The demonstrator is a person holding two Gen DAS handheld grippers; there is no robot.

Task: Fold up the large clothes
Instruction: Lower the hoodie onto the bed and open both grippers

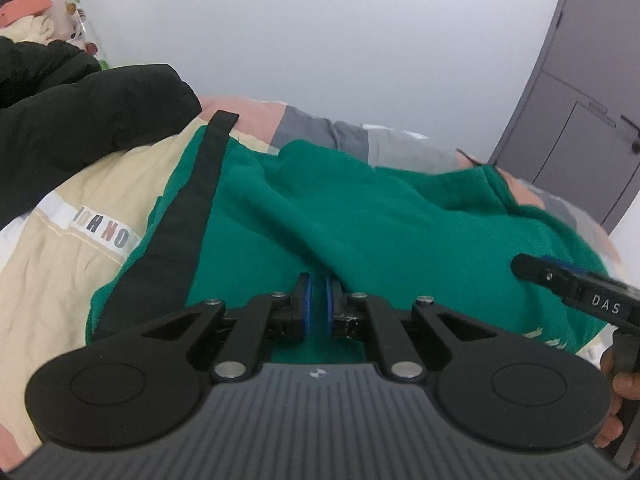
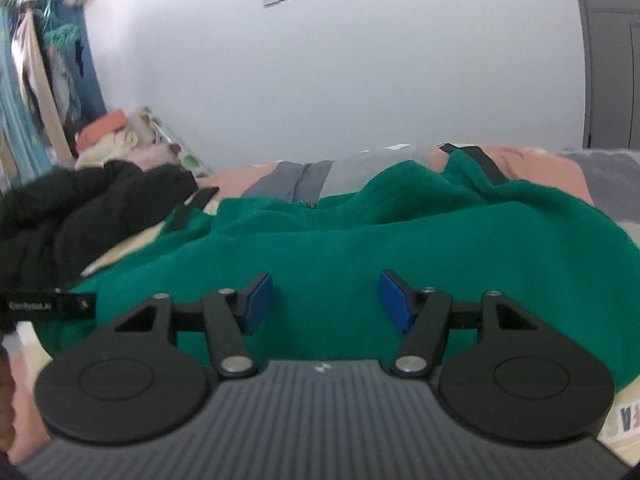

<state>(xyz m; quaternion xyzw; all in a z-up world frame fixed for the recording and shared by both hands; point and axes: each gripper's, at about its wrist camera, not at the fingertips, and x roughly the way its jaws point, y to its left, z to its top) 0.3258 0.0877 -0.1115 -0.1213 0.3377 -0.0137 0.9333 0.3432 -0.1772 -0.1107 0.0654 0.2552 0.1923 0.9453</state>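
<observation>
A large green fleece garment (image 1: 360,220) with a black trim strip (image 1: 192,208) lies spread and rumpled on the bed. My left gripper (image 1: 319,292) hovers low over its near edge. Its blue pads stand almost together with only a thin slit between them, and I cannot tell whether any fabric is pinched. My right gripper (image 2: 326,292) is open over the same green garment (image 2: 360,240), with nothing between its blue pads (image 2: 256,304). One finger of the right gripper (image 1: 532,268) reaches in from the right of the left wrist view, with part of a hand below it.
A black jacket (image 1: 80,112) is heaped on the bed to the left of the garment. The beige bedcover (image 1: 60,300) with a lettered band lies underneath. Piled clothes (image 2: 112,140) sit far left by the white wall. A grey wardrobe (image 1: 580,120) stands at the right.
</observation>
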